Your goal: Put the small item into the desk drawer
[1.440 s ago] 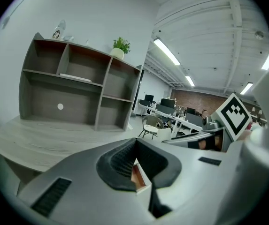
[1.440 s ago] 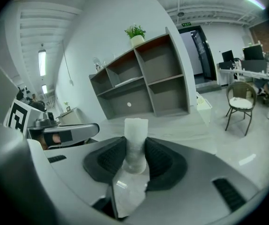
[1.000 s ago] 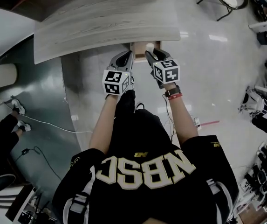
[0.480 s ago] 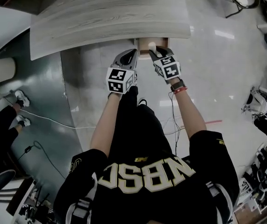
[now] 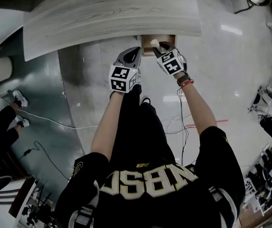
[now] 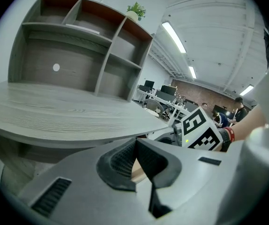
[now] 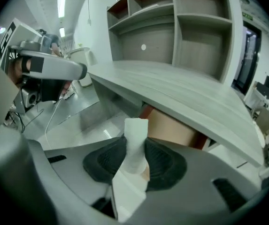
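Head view: person in a black jersey (image 5: 150,184) stands at a curved grey wood-grain desk top (image 5: 107,8), both forearms stretched forward. A light-brown wooden drawer (image 5: 170,38) stands pulled out a little from under the desk's near edge.

Right gripper (image 5: 157,45): jaws clamped on a small white tube-shaped item (image 5: 154,43). From above the item sits at the drawer's open front, just below the desk edge. Cannot tell whether it is over the drawer's inside or only at its lip.

Right gripper view: the right gripper (image 7: 135,158) has its dark ribbed pads pressing the white item (image 7: 135,142) from both sides. The item stands upright, its top clear above the pads. The drawer (image 7: 172,125) lies just beyond, under the desk top (image 7: 186,88).

Left gripper (image 5: 135,51): beside the right one, near the drawer's left corner.

Left gripper view: the left gripper (image 6: 135,156) has its jaw tips together, nothing held.

Background: a grey open-fronted shelf unit (image 6: 78,55) sits on the desk.
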Demonstrator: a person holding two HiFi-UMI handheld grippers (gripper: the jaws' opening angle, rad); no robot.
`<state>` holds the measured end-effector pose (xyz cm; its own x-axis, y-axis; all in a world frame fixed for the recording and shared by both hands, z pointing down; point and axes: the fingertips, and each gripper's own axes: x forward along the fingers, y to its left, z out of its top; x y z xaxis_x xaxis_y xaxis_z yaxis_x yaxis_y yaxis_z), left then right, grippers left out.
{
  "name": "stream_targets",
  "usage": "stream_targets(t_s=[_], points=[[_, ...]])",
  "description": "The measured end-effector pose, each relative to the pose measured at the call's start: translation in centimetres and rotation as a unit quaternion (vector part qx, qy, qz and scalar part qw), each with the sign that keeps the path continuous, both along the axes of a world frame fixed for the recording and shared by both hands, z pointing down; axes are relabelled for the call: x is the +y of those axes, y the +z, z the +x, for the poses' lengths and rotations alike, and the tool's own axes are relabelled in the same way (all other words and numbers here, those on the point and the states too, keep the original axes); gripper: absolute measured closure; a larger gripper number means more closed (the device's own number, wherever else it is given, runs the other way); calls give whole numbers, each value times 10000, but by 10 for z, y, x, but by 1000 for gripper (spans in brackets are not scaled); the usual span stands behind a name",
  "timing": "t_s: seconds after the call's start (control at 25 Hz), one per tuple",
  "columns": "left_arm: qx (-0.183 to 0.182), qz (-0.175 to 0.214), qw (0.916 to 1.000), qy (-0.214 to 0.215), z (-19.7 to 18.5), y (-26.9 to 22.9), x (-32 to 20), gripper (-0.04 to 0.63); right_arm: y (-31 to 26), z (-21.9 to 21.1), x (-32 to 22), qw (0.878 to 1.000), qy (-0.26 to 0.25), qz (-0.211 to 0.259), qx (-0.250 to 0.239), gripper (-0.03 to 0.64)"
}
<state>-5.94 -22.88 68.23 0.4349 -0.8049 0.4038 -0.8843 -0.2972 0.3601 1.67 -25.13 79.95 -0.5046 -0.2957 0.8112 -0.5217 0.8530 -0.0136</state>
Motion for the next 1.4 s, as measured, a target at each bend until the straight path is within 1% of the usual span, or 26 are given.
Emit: stream_targets(t_s=[0.2,0.36,0.56,0.76,0.88,1.08,1.16,1.4], points=[[-63,-88,9999,28,2,22,-5,581,31,1,-12,9989,-304,81,350,483],[-20,-173,9998,-9,0,38,-1,581,56,2,-12,9961,-604,105,631,483],[-14,-172,9998,-24,-9,44,-1,581,76,-4,-16,9911,-900,251,944,483],[11,-225,9997,-71,-14,53,3,581,92,-8,-15,9856,-1218,337,1124,483],[37,-257,9996,-101,-18,59,5,581,101,-13,-15,9824,-1396,312,1203,482],[71,-279,9995,-142,-23,64,8,581,114,-18,-14,9817,-1423,157,1253,483],[73,-281,9995,-149,-24,65,8,581,118,-18,-13,9817,-1411,114,1274,474],[61,-282,9995,-138,-29,60,7,581,113,-15,-12,9832,-1279,21,1302,465]])
